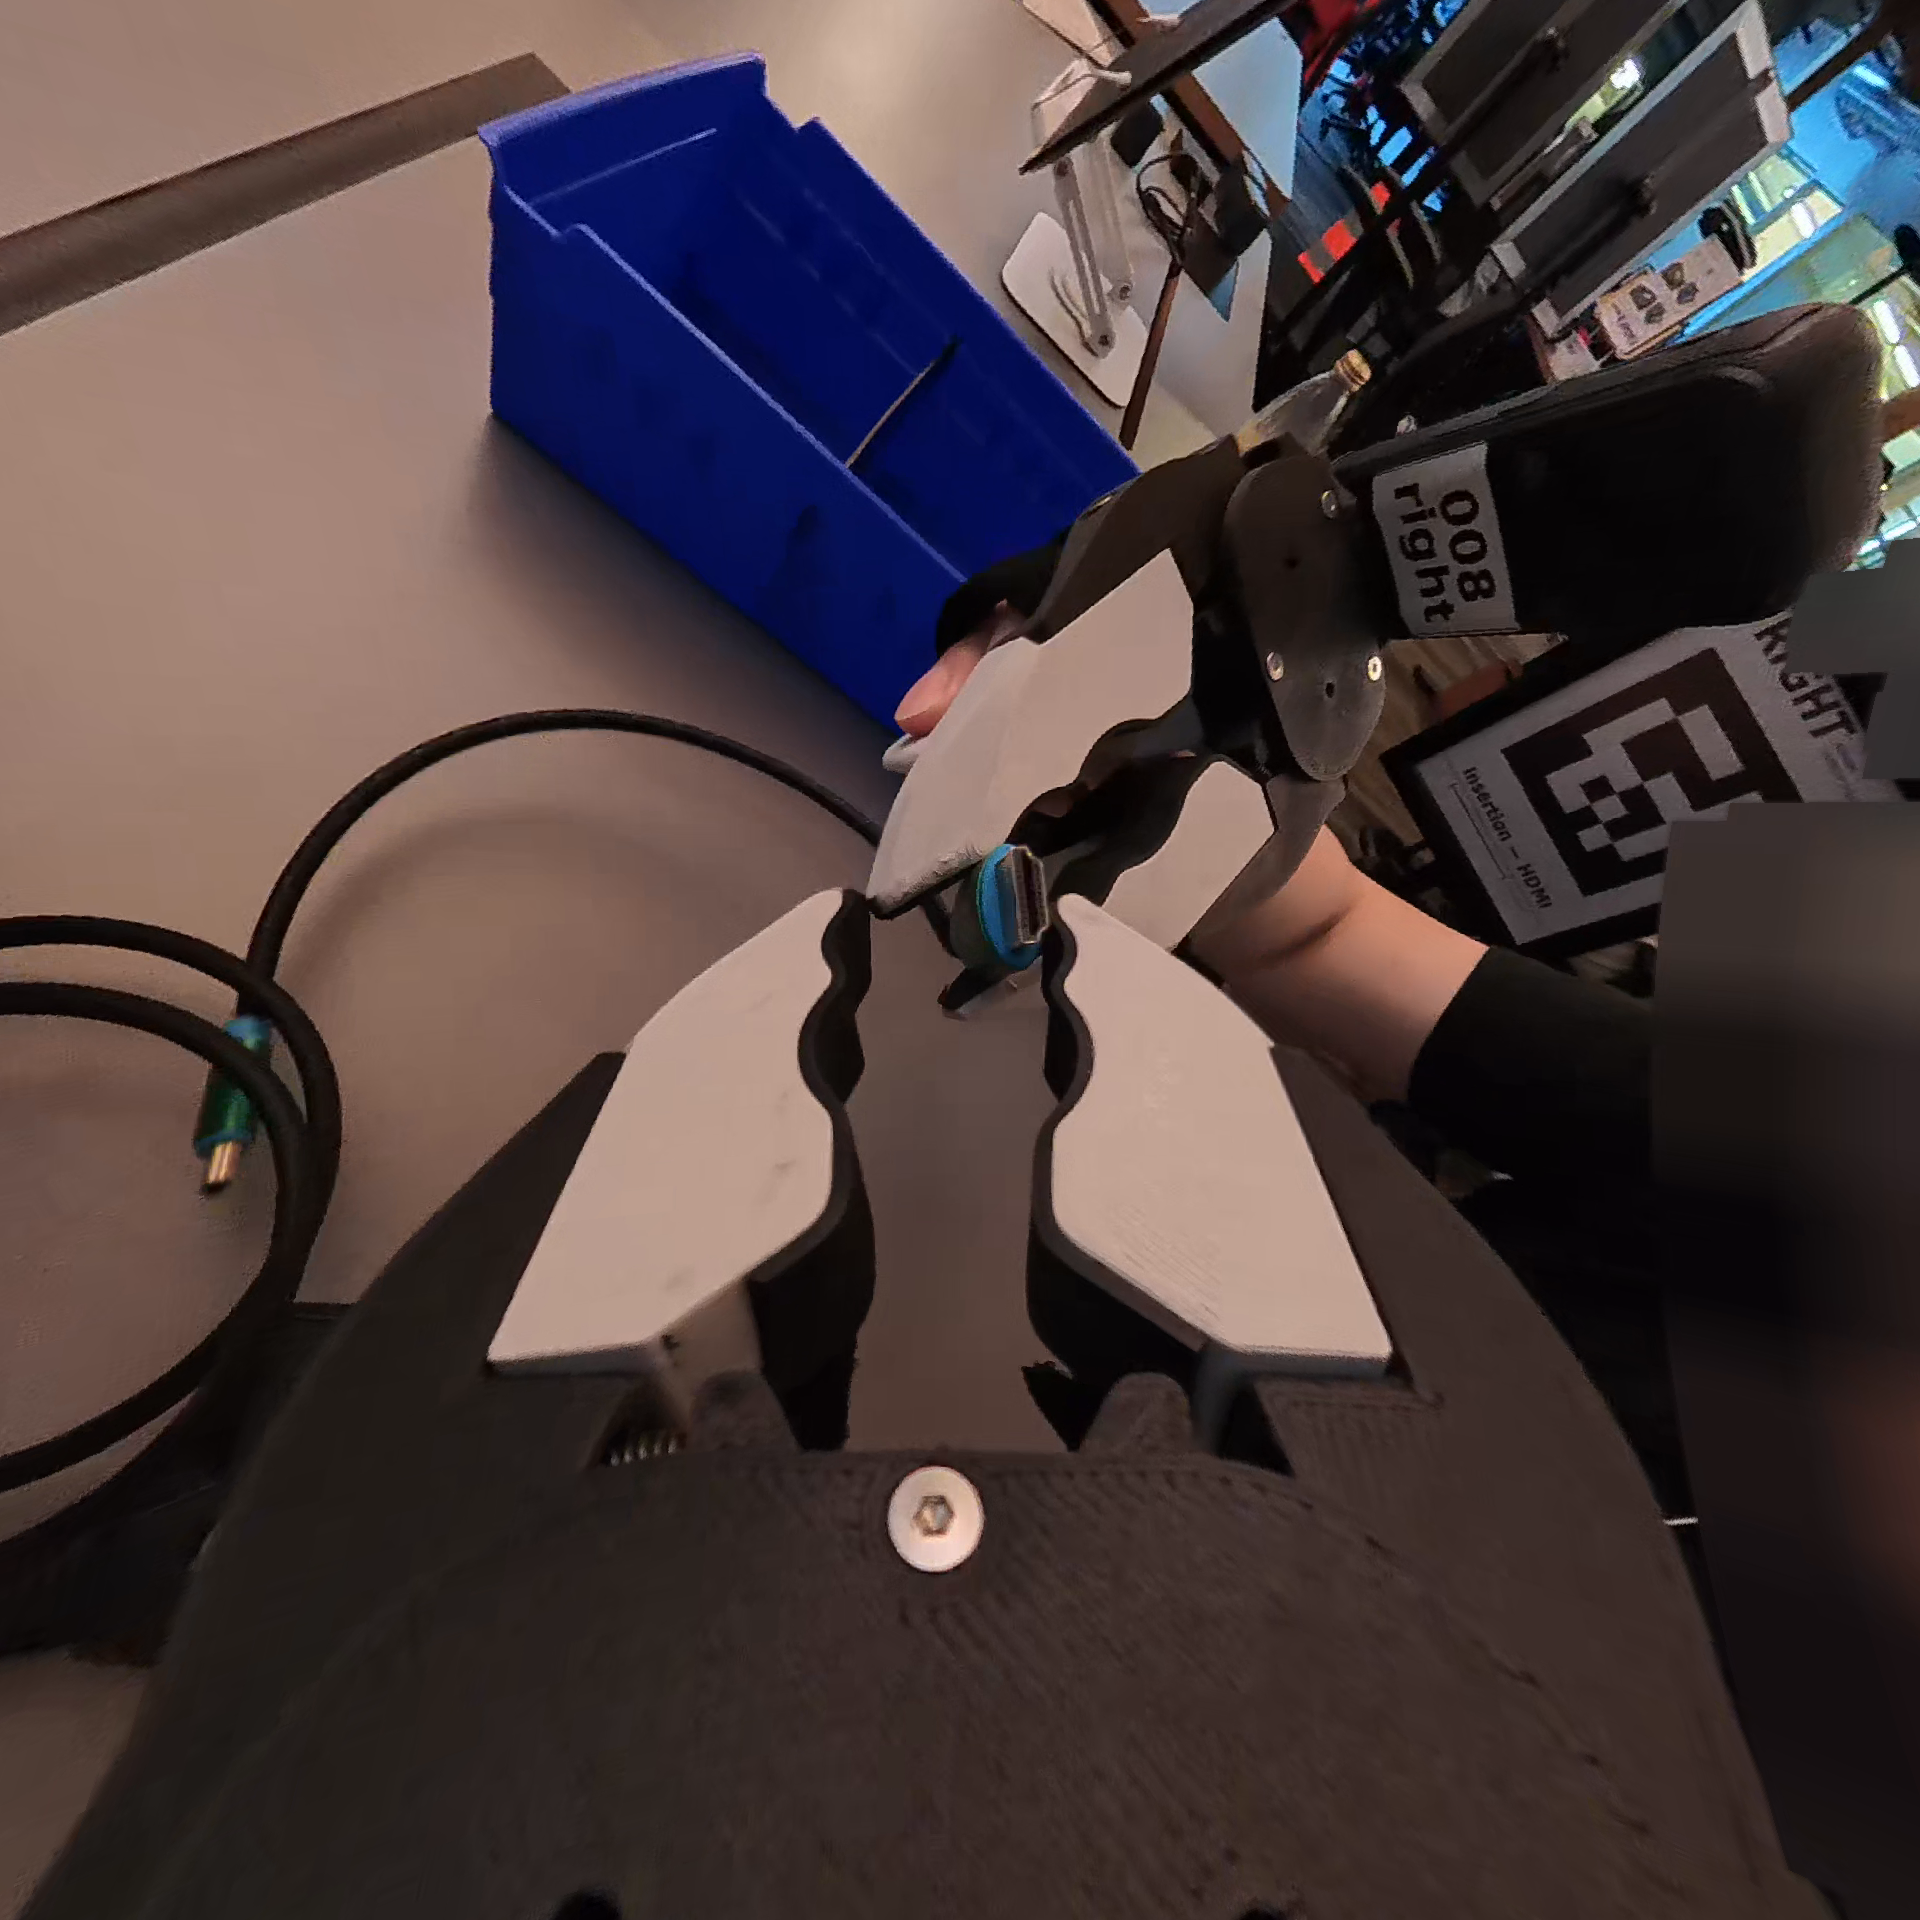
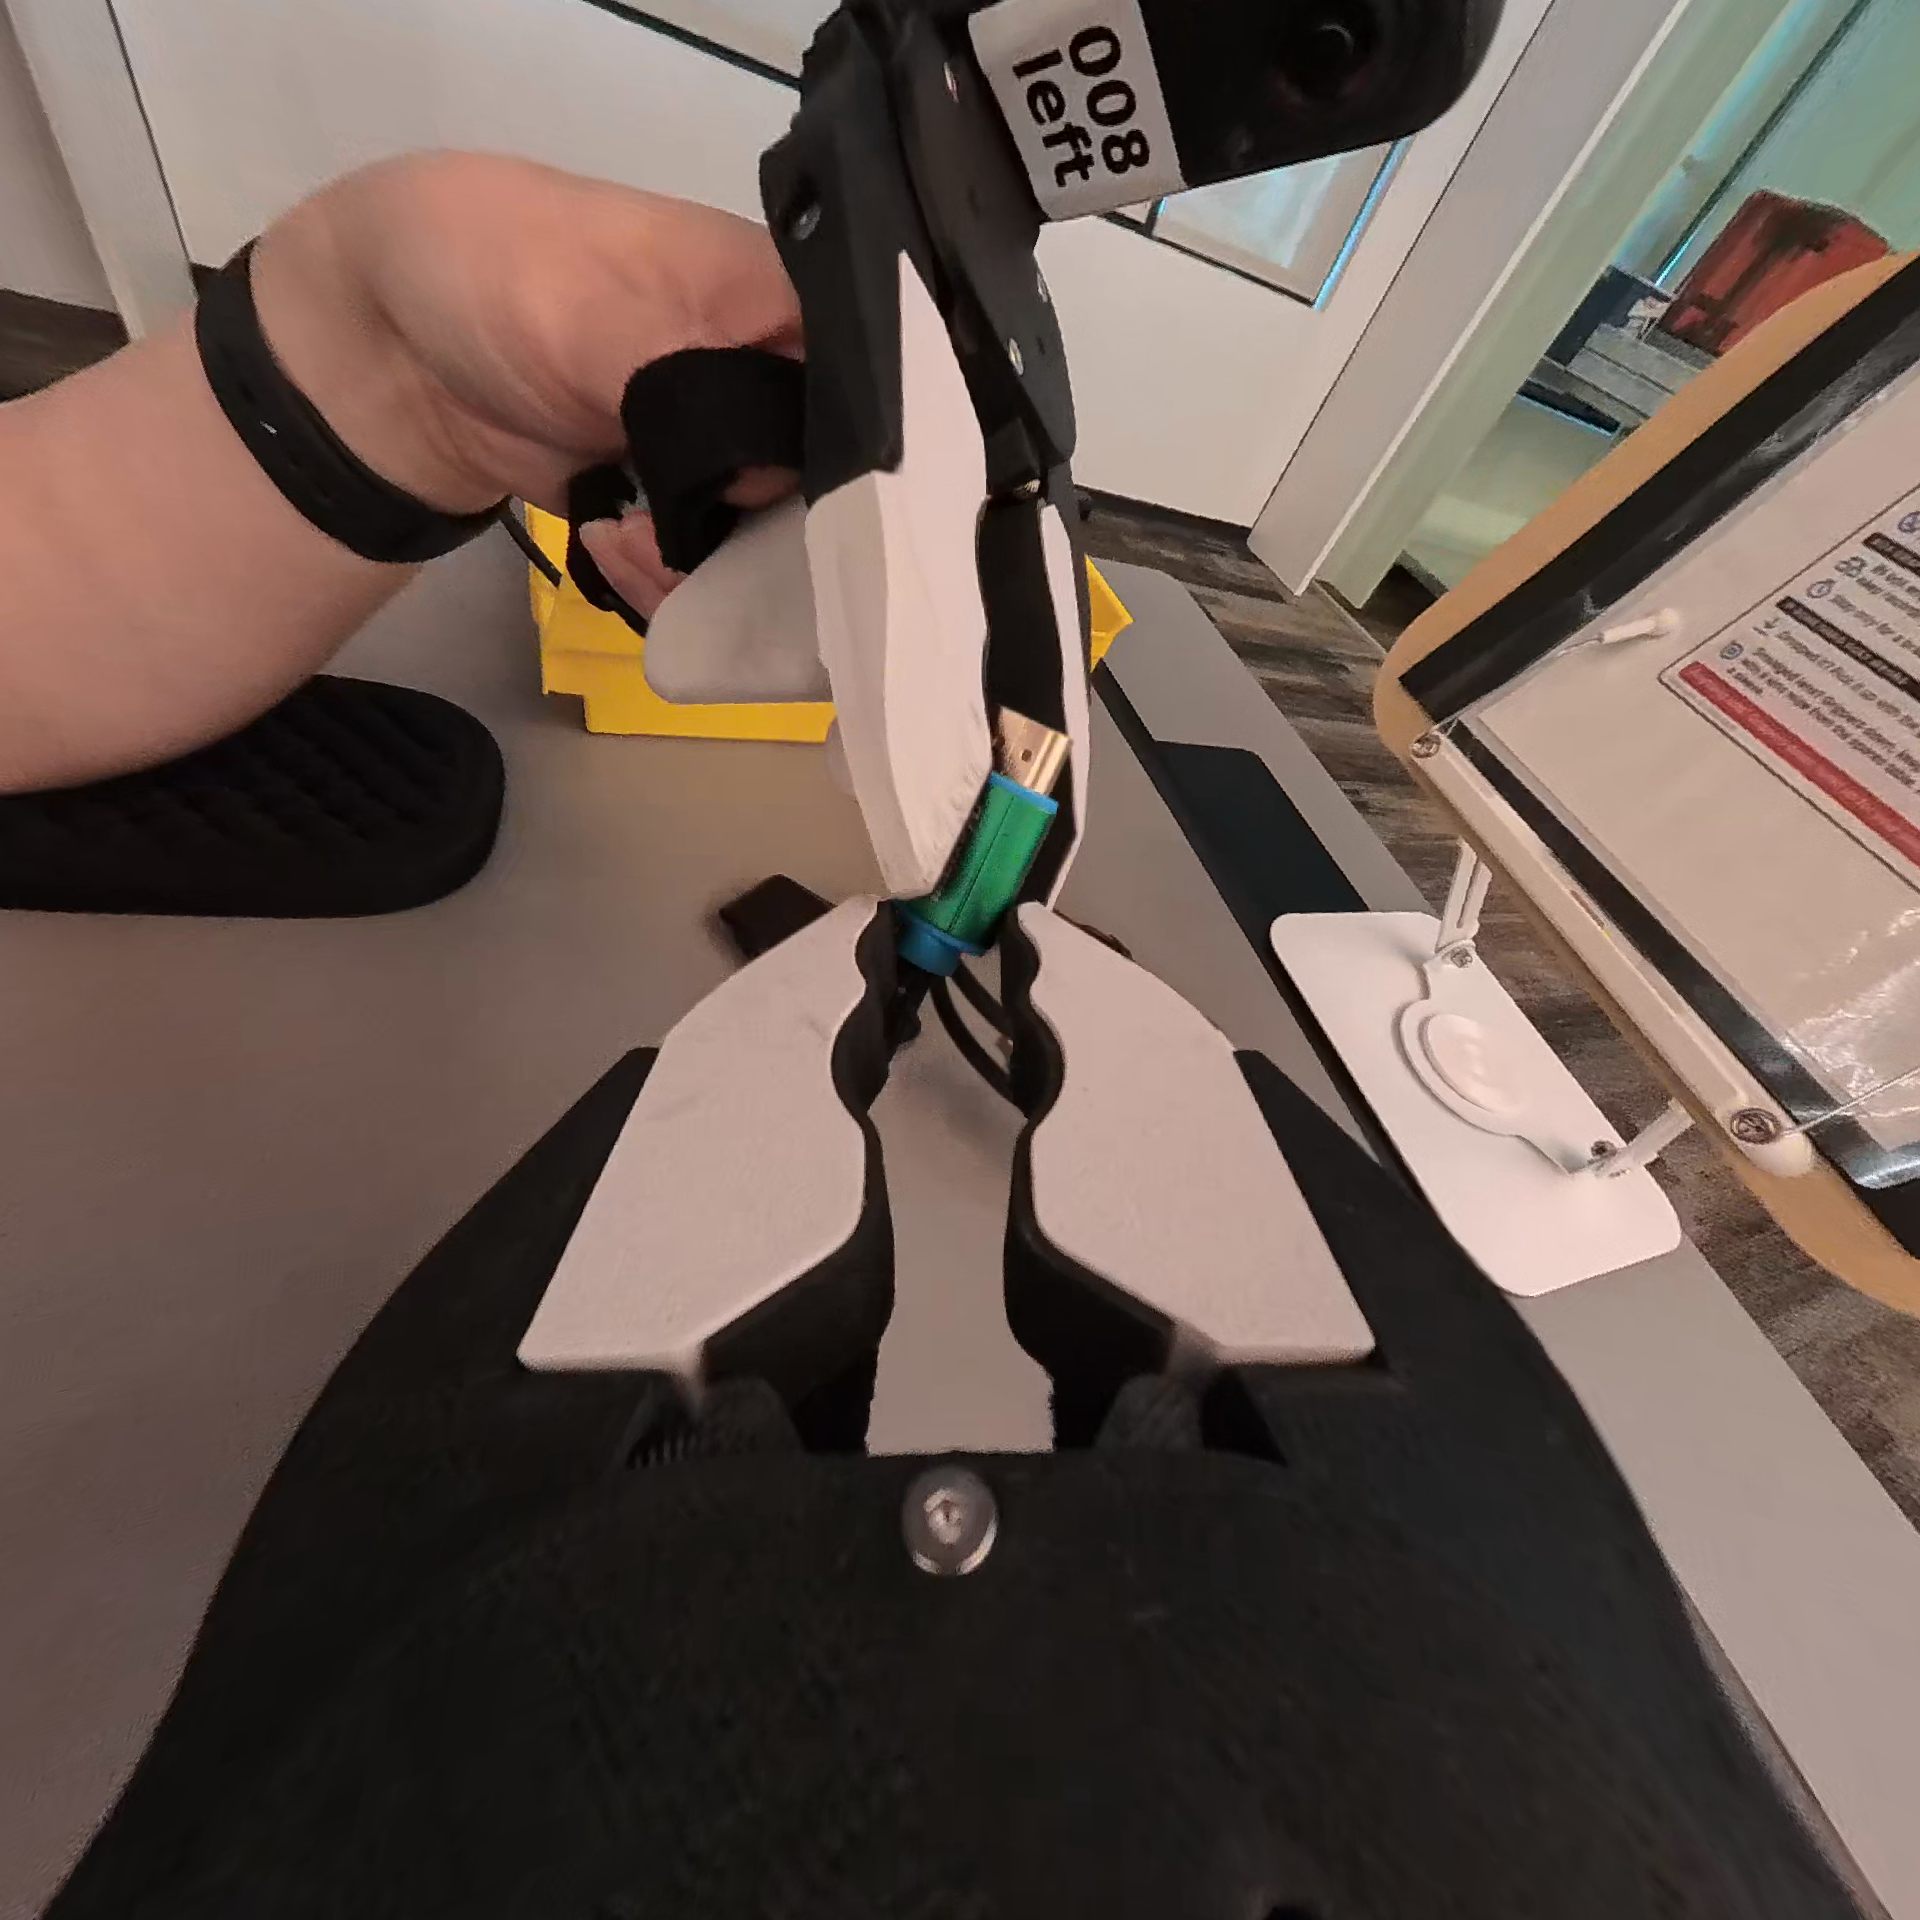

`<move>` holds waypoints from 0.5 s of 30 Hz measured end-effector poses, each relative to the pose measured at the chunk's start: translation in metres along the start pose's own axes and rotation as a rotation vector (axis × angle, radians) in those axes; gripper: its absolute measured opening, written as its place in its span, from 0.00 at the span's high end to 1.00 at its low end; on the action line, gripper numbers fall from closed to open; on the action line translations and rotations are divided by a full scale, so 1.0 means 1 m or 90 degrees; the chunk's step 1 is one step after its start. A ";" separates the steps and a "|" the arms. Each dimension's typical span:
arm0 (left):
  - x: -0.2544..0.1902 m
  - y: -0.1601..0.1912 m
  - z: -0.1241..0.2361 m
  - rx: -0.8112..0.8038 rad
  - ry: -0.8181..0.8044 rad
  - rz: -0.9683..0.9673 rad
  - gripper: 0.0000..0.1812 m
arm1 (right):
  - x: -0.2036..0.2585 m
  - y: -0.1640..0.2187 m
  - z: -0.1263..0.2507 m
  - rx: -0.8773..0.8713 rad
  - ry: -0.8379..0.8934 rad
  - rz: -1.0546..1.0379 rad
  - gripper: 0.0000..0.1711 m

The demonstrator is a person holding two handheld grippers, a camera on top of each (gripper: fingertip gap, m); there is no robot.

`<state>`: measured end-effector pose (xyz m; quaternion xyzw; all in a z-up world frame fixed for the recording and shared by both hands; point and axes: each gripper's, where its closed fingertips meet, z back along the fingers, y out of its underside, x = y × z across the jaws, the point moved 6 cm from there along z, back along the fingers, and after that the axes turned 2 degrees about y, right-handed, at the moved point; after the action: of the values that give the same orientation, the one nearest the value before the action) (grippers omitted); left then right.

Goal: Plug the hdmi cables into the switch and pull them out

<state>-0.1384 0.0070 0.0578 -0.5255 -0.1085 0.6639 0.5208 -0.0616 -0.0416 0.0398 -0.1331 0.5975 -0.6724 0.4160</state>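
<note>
A green HDMI plug with blue collars and a metal head sits in the air between both grippers. My right gripper is shut on its rear end, with black cable hanging below. It also shows in the left wrist view. My left gripper is open, its fingers either side of the plug's head; in the right wrist view it comes down from above. A second green plug lies on the grey table on coiled black cable. I cannot make out the switch for certain.
A blue bin stands behind on the table and a yellow bin behind the left hand. A small black box and a black ribbed pad lie on the table. A white stand holds a sign board at the right edge. My left and right fingertips are right by each other.
</note>
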 end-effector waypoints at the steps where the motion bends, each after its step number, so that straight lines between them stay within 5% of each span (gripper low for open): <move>1: 0.001 0.000 0.000 0.003 -0.007 0.001 0.84 | 0.000 0.001 -0.001 0.004 -0.001 -0.002 0.88; 8: 0.006 -0.001 0.007 0.004 -0.044 -0.040 0.94 | -0.004 0.008 -0.005 -0.012 -0.032 -0.077 0.86; 11: 0.005 -0.003 0.013 -0.005 -0.036 -0.054 0.94 | -0.005 0.016 -0.009 -0.002 -0.120 -0.203 0.74; 14: 0.004 -0.005 0.018 -0.022 -0.030 -0.071 0.94 | 0.003 0.022 -0.014 -0.019 -0.238 -0.302 0.75; 15: 0.002 -0.006 0.019 -0.028 -0.023 -0.078 0.94 | 0.005 0.022 -0.016 -0.027 -0.262 -0.321 0.83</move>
<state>-0.1500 0.0193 0.0690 -0.5170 -0.1647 0.6377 0.5467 -0.0669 -0.0328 0.0139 -0.4186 0.4632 -0.7007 0.3453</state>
